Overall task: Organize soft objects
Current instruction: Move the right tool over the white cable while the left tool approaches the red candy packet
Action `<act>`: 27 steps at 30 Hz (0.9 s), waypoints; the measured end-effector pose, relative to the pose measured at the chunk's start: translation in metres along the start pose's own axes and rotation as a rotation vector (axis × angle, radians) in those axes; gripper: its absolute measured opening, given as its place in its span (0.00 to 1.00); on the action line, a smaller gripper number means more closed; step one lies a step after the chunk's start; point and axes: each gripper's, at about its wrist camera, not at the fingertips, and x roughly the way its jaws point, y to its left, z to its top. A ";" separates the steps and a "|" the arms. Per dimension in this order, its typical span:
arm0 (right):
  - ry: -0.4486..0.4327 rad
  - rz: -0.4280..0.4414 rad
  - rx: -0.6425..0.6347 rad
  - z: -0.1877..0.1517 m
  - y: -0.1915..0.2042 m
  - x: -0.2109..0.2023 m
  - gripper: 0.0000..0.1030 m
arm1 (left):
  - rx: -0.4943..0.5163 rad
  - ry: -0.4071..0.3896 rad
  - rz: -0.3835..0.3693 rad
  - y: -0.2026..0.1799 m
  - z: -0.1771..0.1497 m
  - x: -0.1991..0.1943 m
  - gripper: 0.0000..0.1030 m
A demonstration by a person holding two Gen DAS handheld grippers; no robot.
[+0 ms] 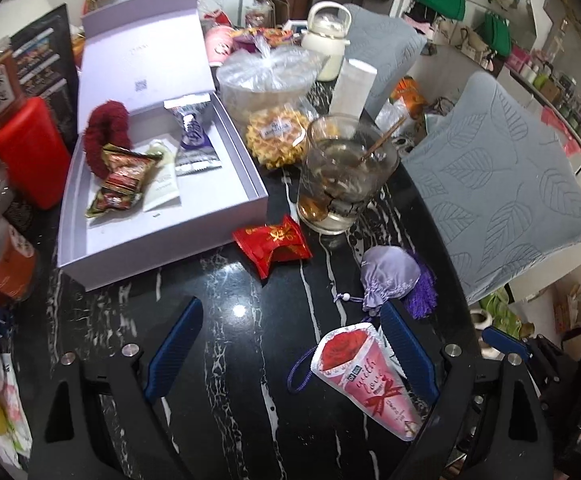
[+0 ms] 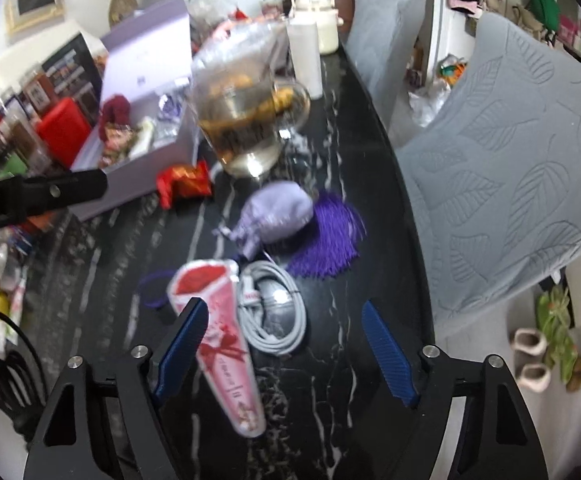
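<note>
- Left claw (image 1: 290, 344): jaws spread wide, grasping nothing, above the black marbled desk (image 1: 218, 360).
- Right claw (image 2: 284, 340): jaws apart, empty, over a coiled grey cable (image 2: 278, 316).
- Pink rose pouch (image 1: 370, 376): flat on the desk, beside the left claw's right finger.
- Lilac drawstring bag (image 1: 388, 280): beyond the pouch, with a purple tassel (image 2: 326, 240).
- Red candy packet (image 1: 274, 244): just outside the open lilac box (image 1: 162, 240).

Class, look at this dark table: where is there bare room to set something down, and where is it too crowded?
Free: the bare table between the open box, the red packet and the pink pouch, and the box's empty near corner. Crowded: around the glass mug, and where the lilac bag, tassel and cable bunch together.
</note>
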 end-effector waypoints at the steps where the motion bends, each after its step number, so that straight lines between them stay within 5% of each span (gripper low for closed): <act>1: 0.010 -0.012 -0.009 -0.001 -0.001 0.006 0.76 | 0.006 0.007 -0.001 0.000 0.000 0.004 0.89; 7: 0.077 -0.080 -0.102 -0.016 -0.001 0.039 0.70 | 0.011 0.058 -0.013 0.005 0.001 0.031 0.89; 16: 0.101 -0.064 -0.278 -0.024 0.020 0.055 0.70 | 0.023 0.082 -0.017 0.009 0.009 0.048 0.89; 22: 0.099 -0.028 -0.230 -0.014 0.020 0.066 0.69 | 0.019 0.071 -0.001 0.016 0.016 0.052 0.89; 27: 0.070 -0.026 -0.232 -0.011 0.016 0.067 0.50 | 0.005 0.076 0.010 0.022 0.018 0.057 0.89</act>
